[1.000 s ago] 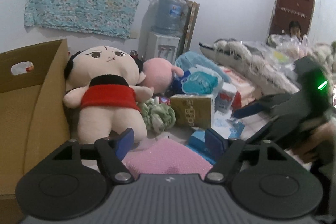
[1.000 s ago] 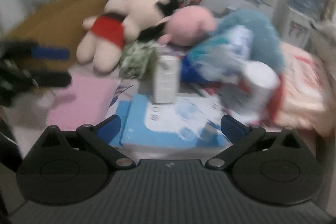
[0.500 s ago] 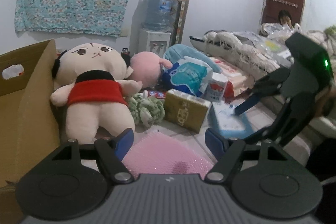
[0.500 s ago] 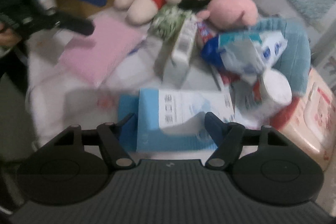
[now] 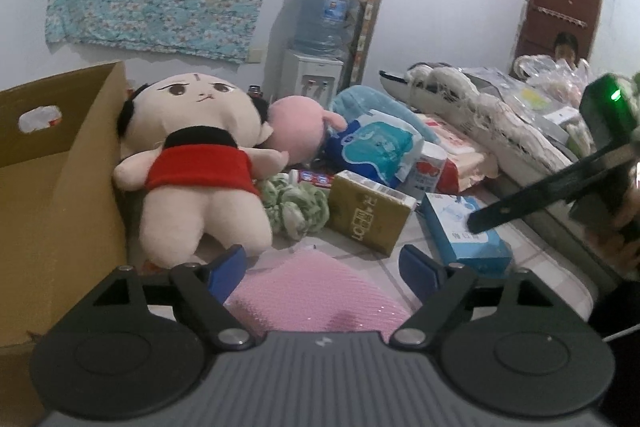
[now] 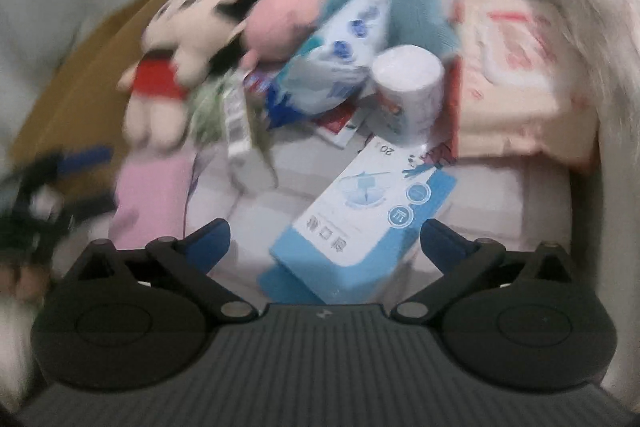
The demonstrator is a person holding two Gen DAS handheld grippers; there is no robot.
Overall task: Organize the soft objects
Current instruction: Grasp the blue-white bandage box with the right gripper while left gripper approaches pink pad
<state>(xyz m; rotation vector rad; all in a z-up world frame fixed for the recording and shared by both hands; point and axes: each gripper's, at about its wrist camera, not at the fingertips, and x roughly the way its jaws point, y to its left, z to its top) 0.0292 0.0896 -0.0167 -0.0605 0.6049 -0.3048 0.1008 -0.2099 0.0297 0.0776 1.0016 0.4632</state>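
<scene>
The left gripper (image 5: 322,265) hovers with its jaws spread wide and empty, straddling a flat pink textured pad (image 5: 316,297). The right gripper (image 6: 325,245) is equally wide and holds nothing, its blue pads either side of a light-blue rectangular tissue box (image 6: 360,227). Beyond lie a cream plush doll in a red shirt (image 5: 200,167), a round pink plush (image 5: 298,129) and a green knotted cloth (image 5: 296,205). The brown cardboard box (image 5: 60,187) looks empty where visible, so sorting seems barely begun: every soft item remains outside.
</scene>
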